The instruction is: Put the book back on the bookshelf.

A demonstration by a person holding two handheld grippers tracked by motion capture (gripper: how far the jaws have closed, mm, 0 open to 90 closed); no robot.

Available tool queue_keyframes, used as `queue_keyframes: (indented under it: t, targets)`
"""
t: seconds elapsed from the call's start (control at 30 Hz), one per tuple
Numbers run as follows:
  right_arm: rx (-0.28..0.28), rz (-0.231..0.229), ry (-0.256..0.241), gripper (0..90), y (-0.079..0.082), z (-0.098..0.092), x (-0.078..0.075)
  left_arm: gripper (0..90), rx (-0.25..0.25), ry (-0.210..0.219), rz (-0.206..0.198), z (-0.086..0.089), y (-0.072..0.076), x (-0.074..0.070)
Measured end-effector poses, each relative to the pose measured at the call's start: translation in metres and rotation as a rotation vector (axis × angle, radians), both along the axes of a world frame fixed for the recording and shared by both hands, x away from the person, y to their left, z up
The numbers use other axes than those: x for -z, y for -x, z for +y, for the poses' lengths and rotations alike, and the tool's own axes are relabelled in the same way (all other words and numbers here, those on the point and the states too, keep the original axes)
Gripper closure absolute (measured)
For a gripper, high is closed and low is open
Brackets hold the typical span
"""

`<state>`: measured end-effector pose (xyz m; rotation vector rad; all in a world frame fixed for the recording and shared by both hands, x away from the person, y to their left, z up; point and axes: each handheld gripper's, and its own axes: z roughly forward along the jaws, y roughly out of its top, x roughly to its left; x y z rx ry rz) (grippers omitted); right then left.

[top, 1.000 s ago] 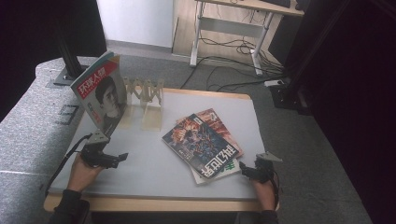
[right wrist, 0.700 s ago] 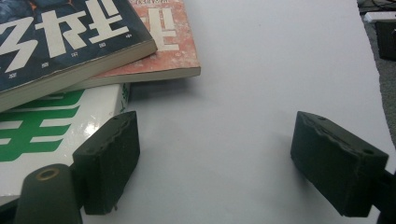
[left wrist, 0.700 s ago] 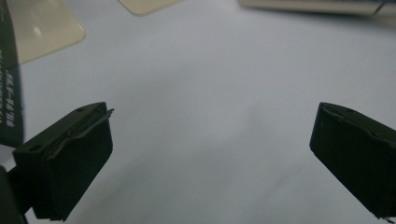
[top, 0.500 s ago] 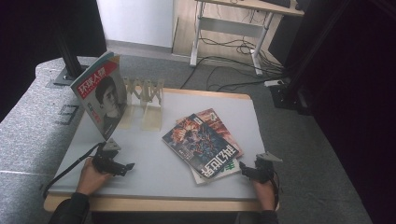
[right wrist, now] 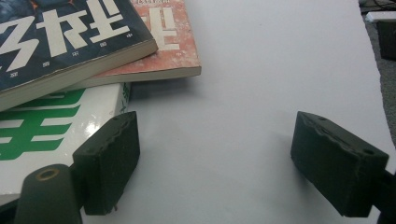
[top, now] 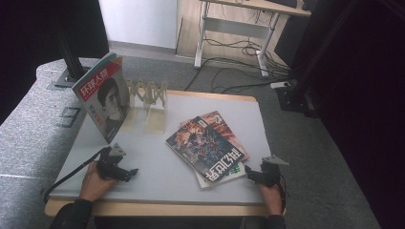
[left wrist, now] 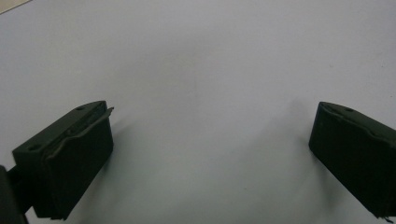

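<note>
Left gripper (top: 125, 171) is resting low on the desk (top: 157, 167), near the front edge, jaws standing wide apart with nothing between them. In the left gripper view (left wrist: 210, 140) the jaws are framing bare pale desk surface; the right jaw is cut off by the frame edge, and a sliver of tan at the top left corner is too small to make out. A cable is trailing from this gripper back past the hand (top: 93, 181).

Right gripper (top: 250, 174) is sitting at the front right of the desk, jaws also spread open and holding nothing. Just ahead and to its left a stack of magazines (top: 207, 148) is lying flat. In the right gripper view (right wrist: 215, 158) the left jaw is sitting just beside, perhaps over, the white bottom magazine (right wrist: 42, 135) with green lettering; contact is hard to judge. Above it an orange-red magazine (right wrist: 173, 51) and a dark-covered top magazine (right wrist: 60, 42) are overlapping; all three are cut off by the frame, titles only partly readable. The hand (top: 272, 200) is partly hidden behind the gripper body.

Well ahead of the left gripper, a standing magazine (top: 102, 102) with a portrait cover is leaning upright against a wooden rack (top: 148, 95). How it is seated in the rack is hidden behind its own cover. The rack's slats are hard to count from here.
</note>
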<state>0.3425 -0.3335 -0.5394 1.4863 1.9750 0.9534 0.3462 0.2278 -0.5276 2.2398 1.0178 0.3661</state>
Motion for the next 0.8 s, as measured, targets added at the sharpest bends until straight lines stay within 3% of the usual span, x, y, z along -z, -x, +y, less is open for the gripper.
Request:
queue_keyframes:
  t: [0.13, 0.37, 0.5, 0.8]
  targets:
    - [-0.001, 0.021, 0.023, 12.9, 0.001, -0.001, -0.003, 0.0, 0.0, 0.0, 0.0, 0.0, 0.0, 0.0]
    - [-0.044, 0.001, 0.019, 11.8, 0.011, 0.0, -0.022, 0.0, 0.0, 0.0, 0.0, 0.0, 0.0, 0.0]
    - [-0.105, 0.014, 0.005, 10.7, 0.009, 0.01, -0.029, 0.0, -0.001, -0.001, 0.0, 0.0, 0.0, 0.0]
    - [-0.178, 0.005, -0.001, 7.7, 0.004, 0.035, -0.04, 0.0, 0.0, -0.001, 0.0, 0.0, 0.0, 0.0]
